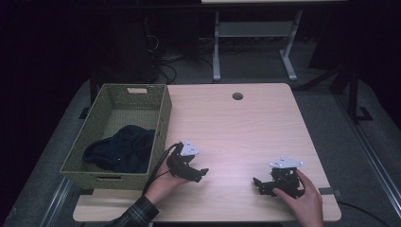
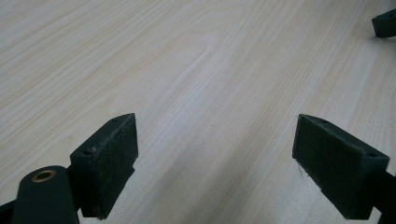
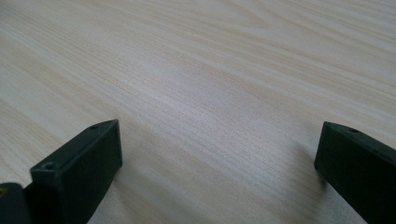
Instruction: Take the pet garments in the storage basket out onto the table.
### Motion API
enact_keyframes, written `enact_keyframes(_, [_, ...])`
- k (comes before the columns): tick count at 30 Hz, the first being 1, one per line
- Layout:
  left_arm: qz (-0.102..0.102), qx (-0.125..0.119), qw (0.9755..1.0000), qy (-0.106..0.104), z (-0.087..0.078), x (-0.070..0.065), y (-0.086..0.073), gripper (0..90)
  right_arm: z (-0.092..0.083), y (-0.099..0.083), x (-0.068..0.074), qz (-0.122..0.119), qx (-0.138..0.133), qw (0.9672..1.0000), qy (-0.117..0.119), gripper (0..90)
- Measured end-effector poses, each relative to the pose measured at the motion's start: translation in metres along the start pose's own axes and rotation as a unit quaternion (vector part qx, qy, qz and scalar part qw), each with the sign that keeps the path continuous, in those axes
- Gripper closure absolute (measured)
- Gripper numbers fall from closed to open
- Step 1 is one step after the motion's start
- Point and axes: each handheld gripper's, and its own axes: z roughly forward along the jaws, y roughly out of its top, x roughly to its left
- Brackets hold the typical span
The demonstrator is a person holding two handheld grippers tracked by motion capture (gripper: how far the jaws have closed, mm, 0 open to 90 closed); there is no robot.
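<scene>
My left gripper point(image 1: 201, 173) rests low over the light wooden table point(image 1: 236, 127), just right of a green woven basket point(image 1: 162, 120), held by a hand in a plaid sleeve. In the left gripper view its jaws stand wide apart, open point(image 2: 215, 158), with only bare wood between them. My right gripper point(image 1: 257, 184) sits near the table's front right and points left toward the other one. In the right gripper view it is open point(image 3: 215, 163) over bare wood. A dark blue cloth point(image 1: 120, 149) lies bunched inside the basket.
The basket takes up the table's left side and overhangs its left edge. A round cable hole point(image 1: 237, 96) is at the table's far middle. A jaw tip of the right gripper point(image 2: 385, 23) shows far off. White legs of another table point(image 1: 216, 47) stand on the floor behind.
</scene>
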Motion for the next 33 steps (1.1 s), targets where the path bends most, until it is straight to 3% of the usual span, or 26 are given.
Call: enact_keyframes(33, [-0.002,-0.006,1.0000,-0.006,-0.017,0.003,0.018,14.0,0.000,0.000,0.000,-0.001,0.000,1.0000,0.000,0.4])
